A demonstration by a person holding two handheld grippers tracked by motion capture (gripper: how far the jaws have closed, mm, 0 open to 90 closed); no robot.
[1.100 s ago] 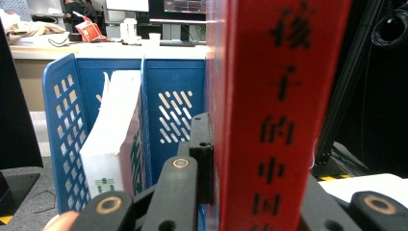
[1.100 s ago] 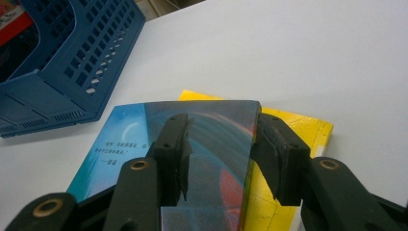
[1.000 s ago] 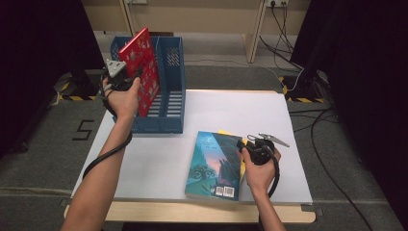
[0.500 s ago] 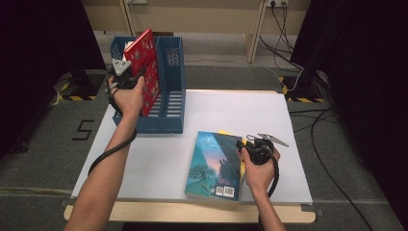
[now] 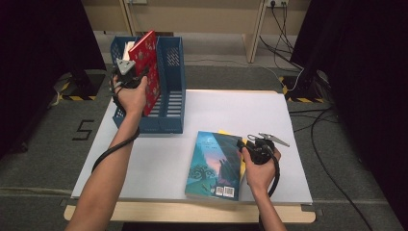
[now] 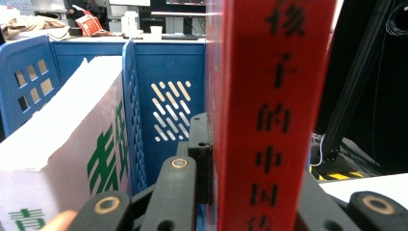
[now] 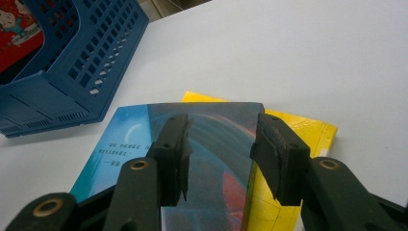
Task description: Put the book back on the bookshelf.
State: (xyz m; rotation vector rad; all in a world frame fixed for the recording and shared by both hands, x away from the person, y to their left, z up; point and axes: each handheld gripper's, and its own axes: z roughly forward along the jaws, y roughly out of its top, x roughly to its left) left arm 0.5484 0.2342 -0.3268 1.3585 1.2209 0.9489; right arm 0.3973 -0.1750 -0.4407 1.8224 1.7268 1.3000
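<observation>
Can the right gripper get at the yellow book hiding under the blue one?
Probably not yet. The right gripper hovers open over the blue book, which covers most of the yellow book; just its edge sticks out.

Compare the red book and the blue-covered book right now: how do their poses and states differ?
The red book stands on edge in the blue file rack, clamped by the left gripper. The blue-covered book lies flat on the table, unheld beneath the open right gripper. Both are closed.

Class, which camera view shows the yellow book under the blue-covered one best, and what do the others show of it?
The right gripper view: the yellow book shows its far corner and long edge beside the blue-covered book. The high view gives thin yellow slivers. The left gripper view looks at the red book instead.
</observation>
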